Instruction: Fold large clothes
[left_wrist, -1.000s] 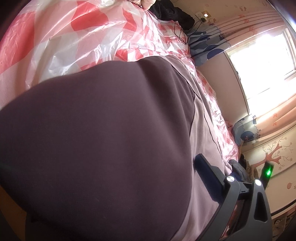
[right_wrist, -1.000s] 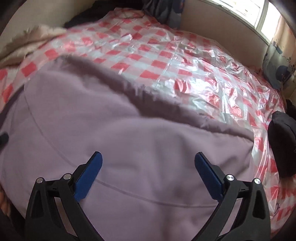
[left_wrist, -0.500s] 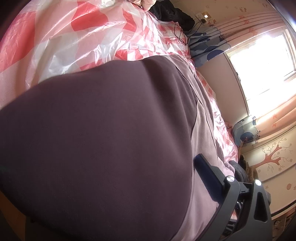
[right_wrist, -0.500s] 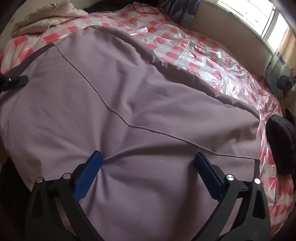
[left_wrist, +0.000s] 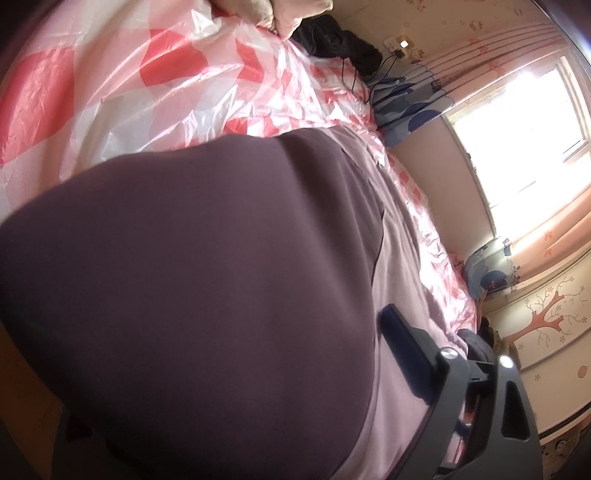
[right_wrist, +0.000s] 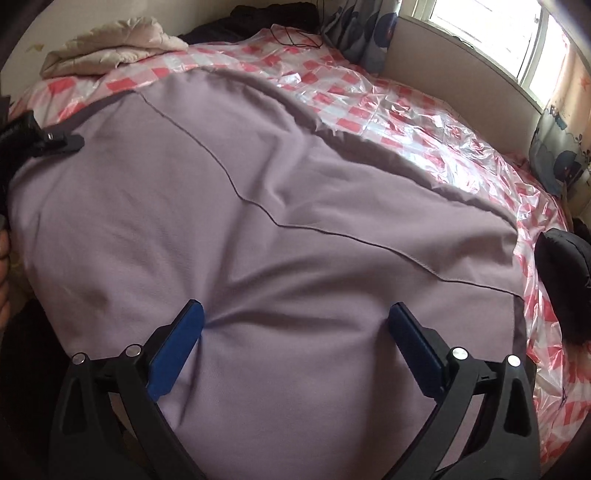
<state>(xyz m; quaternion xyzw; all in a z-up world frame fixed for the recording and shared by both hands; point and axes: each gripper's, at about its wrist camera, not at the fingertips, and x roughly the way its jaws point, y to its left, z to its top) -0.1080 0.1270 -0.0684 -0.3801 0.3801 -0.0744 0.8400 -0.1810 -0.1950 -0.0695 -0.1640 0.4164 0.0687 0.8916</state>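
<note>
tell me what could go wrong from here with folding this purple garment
1. The right gripper stands open with its fingertips dimpling the garment; closing here may pinch a bunched top layer only.
2. The plastic sheet looks slick, so the garment could slide.
3. Fabric fills the left wrist view, hiding one finger.

Purple garment (left_wrist: 207, 280) fills view, spread over red-checked plastic sheet (left_wrist: 155, 81).

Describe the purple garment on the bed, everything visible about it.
The purple garment is a large, soft, matte mauve cloth spread over the red-checked plastic sheet, loosely wrinkled. A dark stitched seam crosses it diagonally, and darker fabric shows along its far edge. The right hand-held gripper presses into it with jaws wide; creases radiate from its left pad. The left hand-held gripper rests at its corner.
</note>
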